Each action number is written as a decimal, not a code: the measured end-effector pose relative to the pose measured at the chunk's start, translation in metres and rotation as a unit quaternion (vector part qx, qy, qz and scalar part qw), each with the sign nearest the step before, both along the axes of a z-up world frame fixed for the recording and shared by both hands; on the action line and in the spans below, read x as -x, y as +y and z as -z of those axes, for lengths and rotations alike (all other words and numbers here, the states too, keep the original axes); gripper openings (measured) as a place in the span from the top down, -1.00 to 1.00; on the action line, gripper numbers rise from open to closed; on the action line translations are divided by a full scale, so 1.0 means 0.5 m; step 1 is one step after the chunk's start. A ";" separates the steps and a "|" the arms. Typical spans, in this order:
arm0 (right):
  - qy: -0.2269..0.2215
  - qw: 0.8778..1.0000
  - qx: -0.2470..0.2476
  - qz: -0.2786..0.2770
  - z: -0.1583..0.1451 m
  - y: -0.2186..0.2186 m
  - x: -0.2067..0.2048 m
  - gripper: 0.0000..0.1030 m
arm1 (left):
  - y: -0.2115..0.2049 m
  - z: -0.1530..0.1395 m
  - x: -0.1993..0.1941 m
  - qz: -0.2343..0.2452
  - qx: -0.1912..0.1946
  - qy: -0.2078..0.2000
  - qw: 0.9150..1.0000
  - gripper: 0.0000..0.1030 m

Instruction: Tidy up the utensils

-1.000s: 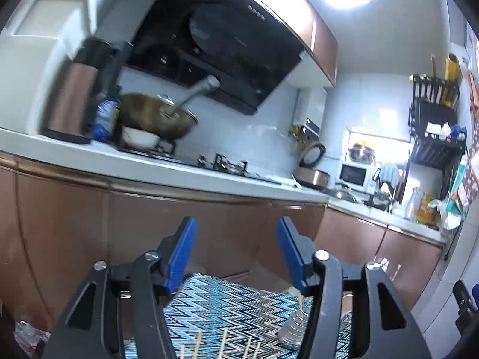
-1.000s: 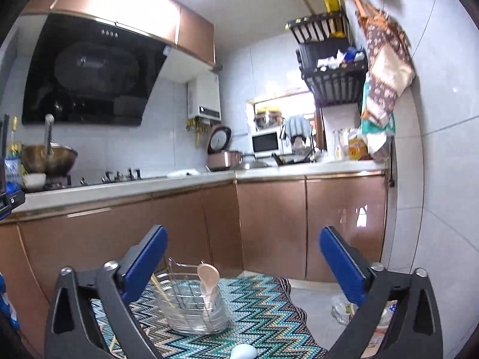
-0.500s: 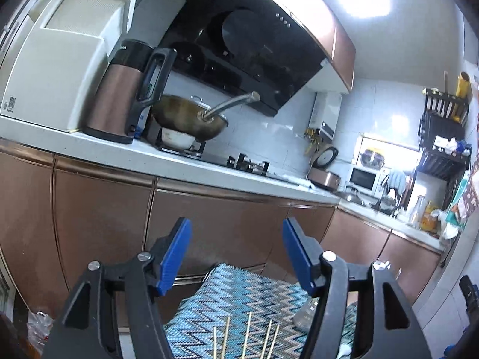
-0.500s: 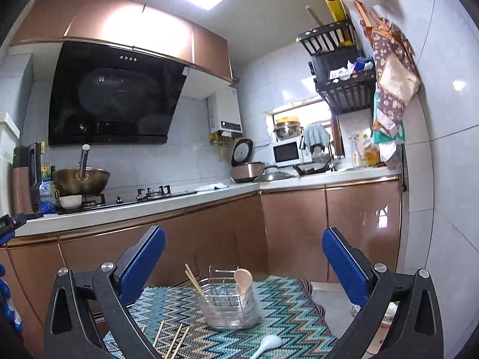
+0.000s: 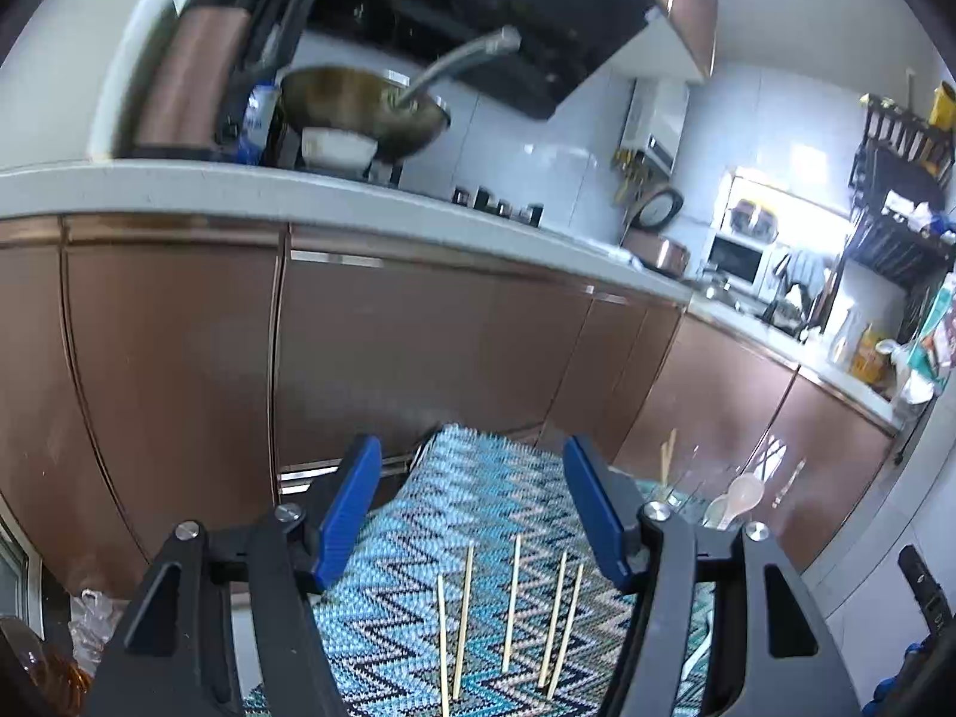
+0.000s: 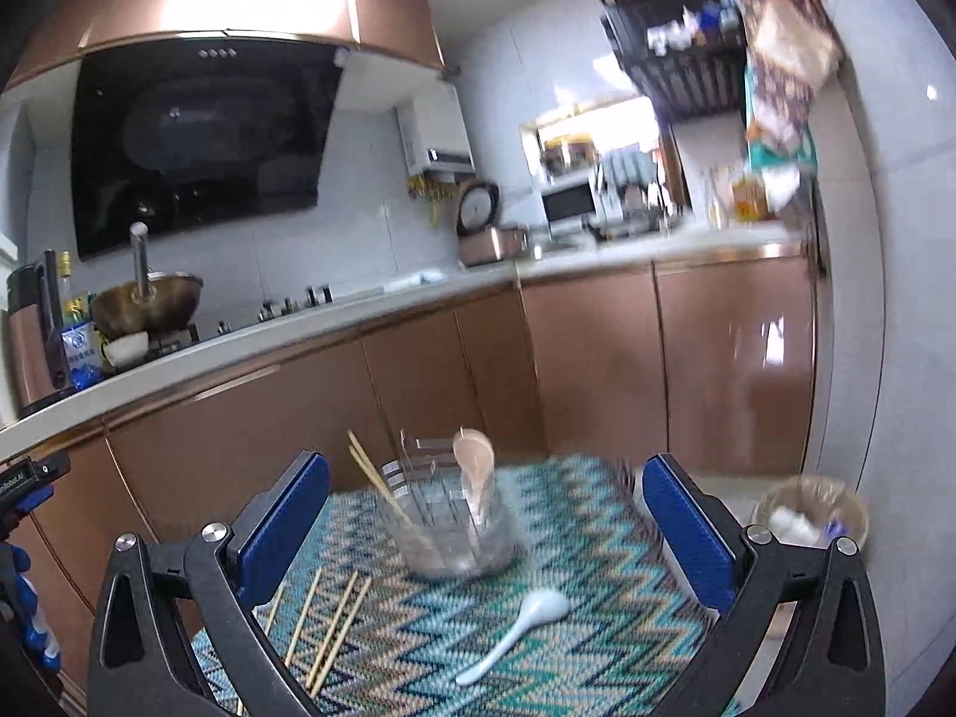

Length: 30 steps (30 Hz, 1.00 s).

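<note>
A clear glass holder [image 6: 451,523] stands on a zigzag-patterned mat [image 6: 567,645]; it holds a pale spoon [image 6: 475,466] and a pair of chopsticks [image 6: 376,487]. Several loose wooden chopsticks [image 6: 334,621] lie on the mat to its left, and a white spoon [image 6: 517,627] lies in front of it. My right gripper [image 6: 487,529] is open and empty, above the mat's near side. My left gripper [image 5: 472,505] is open and empty above the loose chopsticks [image 5: 511,609]. The holder [image 5: 717,496] shows at the right, partly hidden by the gripper.
Brown cabinets [image 6: 597,370] under a white counter [image 6: 299,322] stand behind the mat. A wok [image 6: 146,302] and a kettle [image 5: 191,77] sit on the counter. A bin [image 6: 806,517] stands on the floor to the right.
Both grippers have tilted down toward the mat, so the chopsticks, holder and white spoon show fuller and closer. Both stay open and empty.
</note>
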State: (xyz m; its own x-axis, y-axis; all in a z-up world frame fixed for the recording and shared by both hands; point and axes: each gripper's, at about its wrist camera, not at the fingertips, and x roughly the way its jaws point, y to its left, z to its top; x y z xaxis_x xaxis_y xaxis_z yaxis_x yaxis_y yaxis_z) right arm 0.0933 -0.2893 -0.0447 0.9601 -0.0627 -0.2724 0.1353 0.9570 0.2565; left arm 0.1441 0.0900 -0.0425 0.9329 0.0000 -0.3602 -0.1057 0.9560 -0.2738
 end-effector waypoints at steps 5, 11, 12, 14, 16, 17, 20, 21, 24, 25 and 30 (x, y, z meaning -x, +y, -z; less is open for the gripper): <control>0.060 0.995 -0.067 -0.032 0.099 -0.040 -0.060 -1.00 | -0.015 0.054 -0.055 0.002 -0.002 0.041 0.999 -0.20; 0.133 0.967 -0.192 -0.096 0.238 -0.090 -0.142 -1.00 | -0.044 0.122 -0.127 0.012 -0.011 0.086 0.996 -0.20; 0.143 0.960 -0.216 -0.103 0.261 -0.098 -0.153 -1.00 | -0.048 0.133 -0.136 0.014 -0.012 0.092 0.996 -0.20; 0.161 0.944 -0.266 -0.113 0.307 -0.115 -0.175 -1.00 | -0.056 0.155 -0.158 0.017 -0.014 0.105 0.994 -0.20; 0.176 0.926 -0.313 -0.116 0.354 -0.132 -0.195 -1.00 | -0.063 0.175 -0.178 0.020 -0.016 0.117 0.993 -0.20; 0.180 0.921 -0.326 -0.115 0.367 -0.137 -0.204 -1.00 | -0.065 0.182 -0.186 0.020 -0.016 0.121 0.992 -0.20; 0.187 0.904 -0.365 -0.117 0.402 -0.151 -0.229 -1.00 | -0.068 0.203 -0.209 0.022 -0.017 0.134 0.991 -0.20; 0.190 0.901 -0.372 -0.116 0.411 -0.153 -0.235 -1.00 | -0.070 0.207 -0.216 0.021 -0.018 0.137 0.990 -0.20; 0.197 0.897 -0.379 -0.112 0.428 -0.156 -0.254 -1.00 | -0.070 0.222 -0.234 0.021 -0.019 0.146 0.989 -0.20; 0.197 0.898 -0.377 -0.113 0.428 -0.159 -0.260 -1.00 | -0.069 0.226 -0.237 0.021 -0.018 0.149 0.988 -0.20; 0.204 0.898 -0.372 -0.118 0.427 -0.160 -0.293 -1.00 | -0.065 0.241 -0.247 0.018 -0.018 0.157 0.987 -0.20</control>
